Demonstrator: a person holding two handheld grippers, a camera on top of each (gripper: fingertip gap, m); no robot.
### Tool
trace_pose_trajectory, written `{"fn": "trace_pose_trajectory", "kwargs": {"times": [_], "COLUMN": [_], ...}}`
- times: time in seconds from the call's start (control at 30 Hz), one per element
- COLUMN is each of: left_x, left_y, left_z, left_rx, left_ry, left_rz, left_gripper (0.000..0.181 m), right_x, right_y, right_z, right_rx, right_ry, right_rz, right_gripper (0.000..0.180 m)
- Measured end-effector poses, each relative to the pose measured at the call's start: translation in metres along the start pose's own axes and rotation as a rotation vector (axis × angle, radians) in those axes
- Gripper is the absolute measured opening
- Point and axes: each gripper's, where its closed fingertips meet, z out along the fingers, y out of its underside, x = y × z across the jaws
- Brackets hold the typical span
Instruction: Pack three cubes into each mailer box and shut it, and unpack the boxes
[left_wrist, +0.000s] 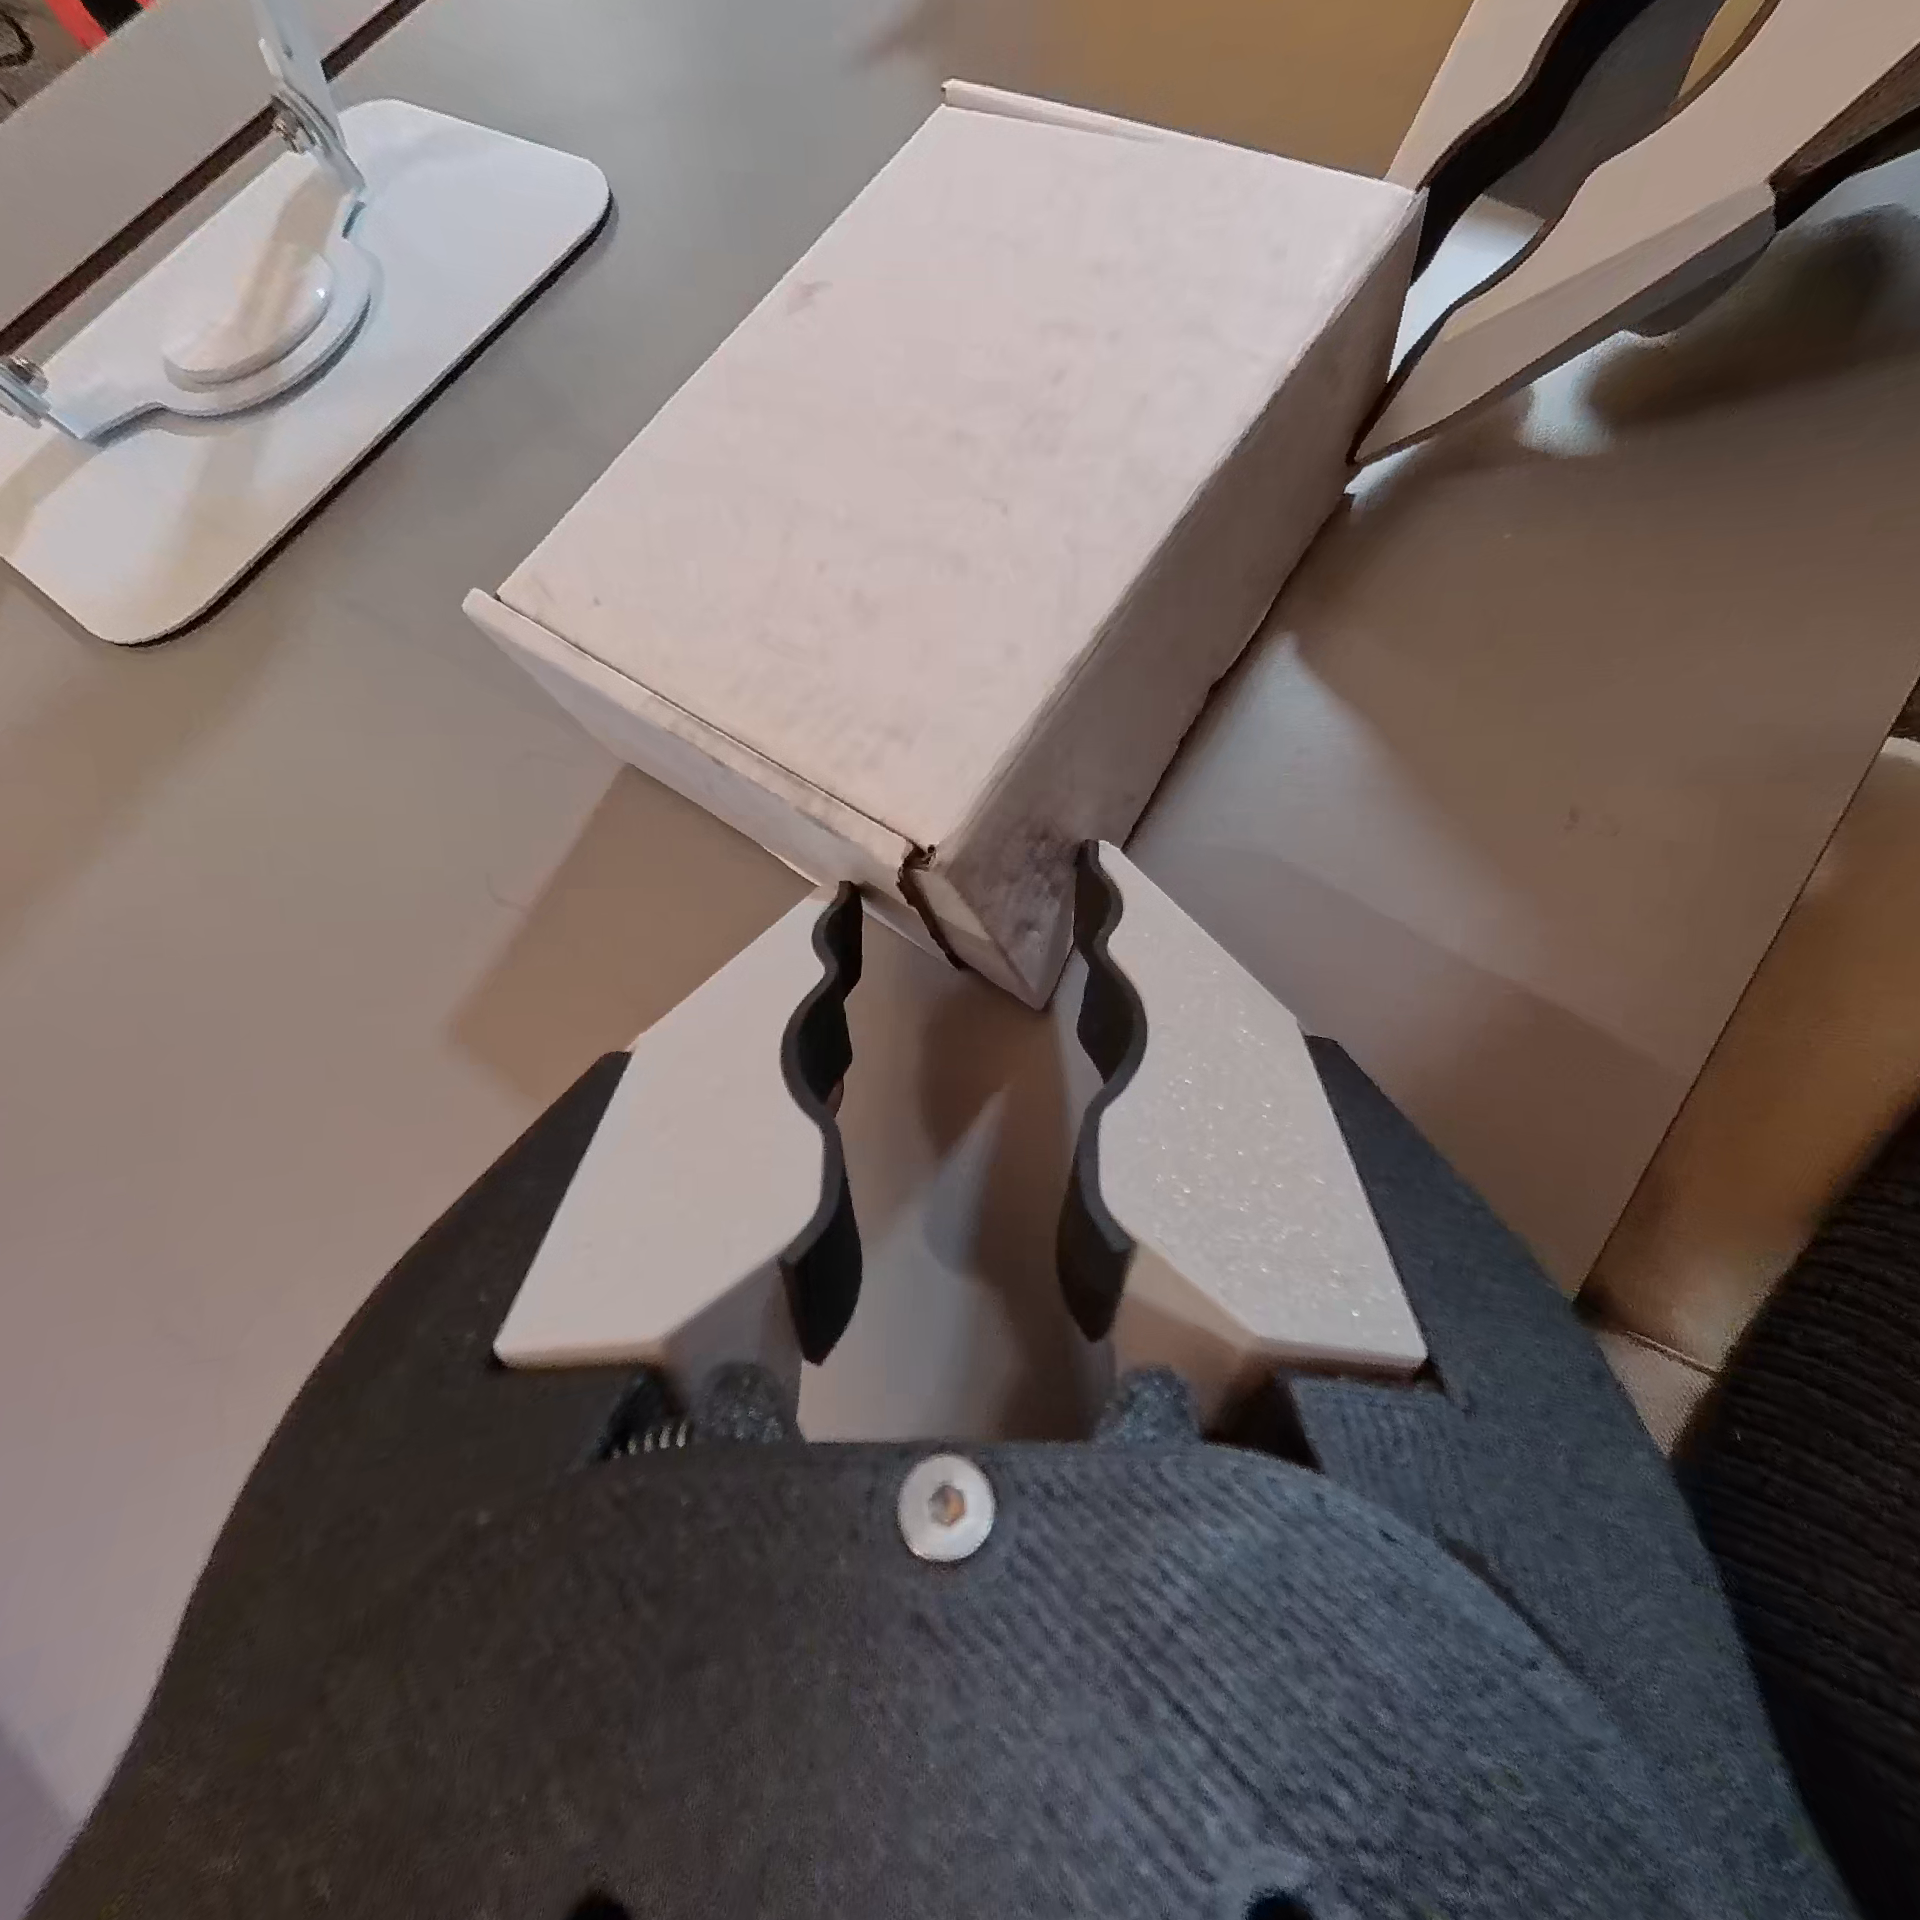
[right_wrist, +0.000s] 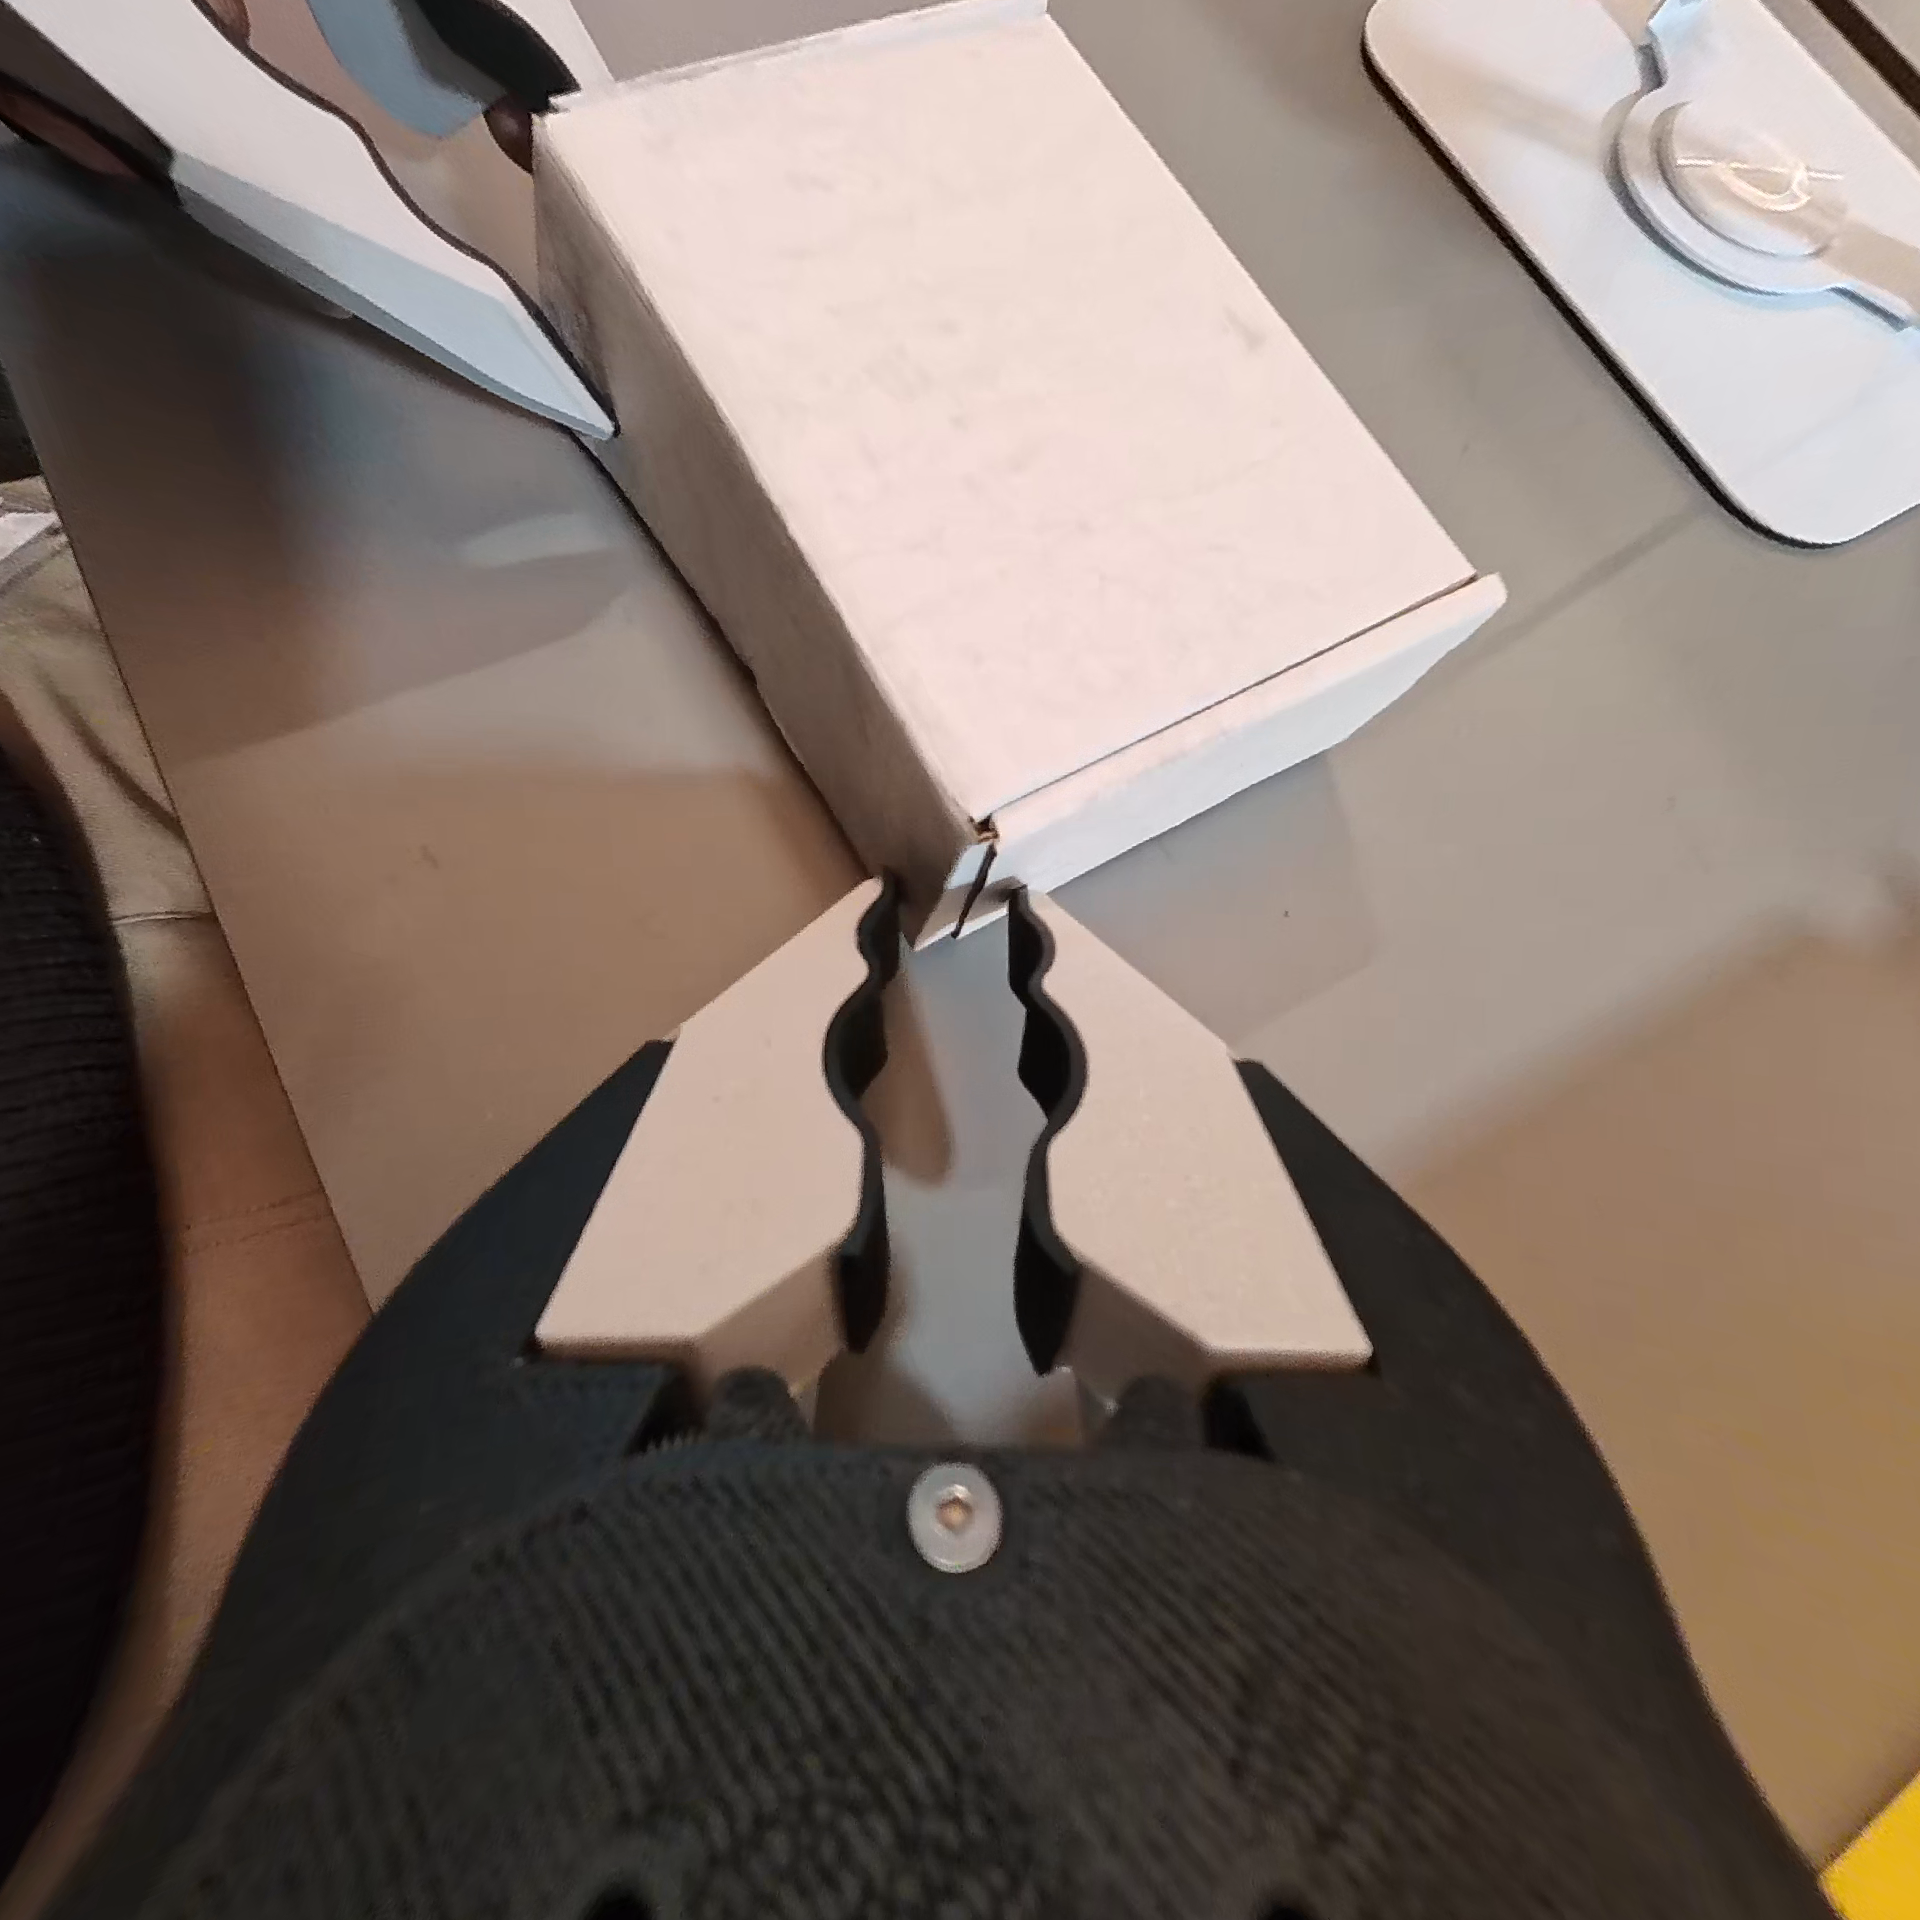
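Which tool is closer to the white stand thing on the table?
Left, I think, but only narrowly. The left tool grips one near corner of the closed mailer box, the right tool the other. The white stand sits beyond, apart from both.

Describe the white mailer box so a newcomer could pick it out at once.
Start at the grey table. Near its front edge, beside a flat white stand base, sits the closed white mailer box. Unlike the base, it is a scuffed cardboard block, with the left tool and the right tool at two corners.

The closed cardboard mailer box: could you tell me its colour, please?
White, with faint grey scuffs; the closed cardboard mailer box shows best in the left wrist view.
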Motion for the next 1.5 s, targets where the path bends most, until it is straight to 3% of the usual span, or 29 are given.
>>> {"fn": "trace_pose_trajectory", "kwargs": {"times": [0.37, 0.5, 0.73, 1.2, 1.33, 1.4, 1.47, 1.5], "left_x": [0.007, 0.008, 0.005, 0.013, 0.017, 0.018, 0.015, 0.008], "left_y": [0.006, 0.008, 0.008, 0.010, 0.010, 0.010, 0.015, 0.018], "left_z": [-0.004, -0.007, -0.007, -0.007, -0.007, -0.008, -0.010, -0.010], "left_rx": [-0.011, -0.007, -0.012, 0.000, -0.004, -0.003, -0.015, -0.023], "left_ry": [0.035, 0.075, 0.126, 0.054, 0.093, 0.126, 0.134, 0.112], "left_rz": [0.052, 0.041, -0.040, 0.186, 0.162, 0.142, 0.155, 0.174], "left_gripper": [0.045, 0.028, 0.026, 0.009, 0.009, 0.018, 0.059, 0.068], "right_x": [0.003, 0.003, 0.002, 0.002, 0.007, 0.007, 0.008, 0.010], "right_y": [-0.001, 0.000, -0.001, 0.002, 0.003, 0.003, 0.005, 0.006], "right_z": [0.000, 0.000, 0.001, -0.002, -0.003, -0.003, -0.003, -0.003], "right_rx": [0.046, 0.049, 0.067, 0.041, 0.029, 0.035, 0.034, 0.030], "right_ry": [0.000, 0.010, -0.024, -0.038, -0.005, 0.000, 0.005, 0.011], "right_rz": [0.025, 0.000, 0.028, 0.011, 0.002, 0.014, 0.015, 0.012], "right_gripper": [0.023, 0.022, 0.022, 0.019, 0.020, 0.020, 0.021, 0.023]}}
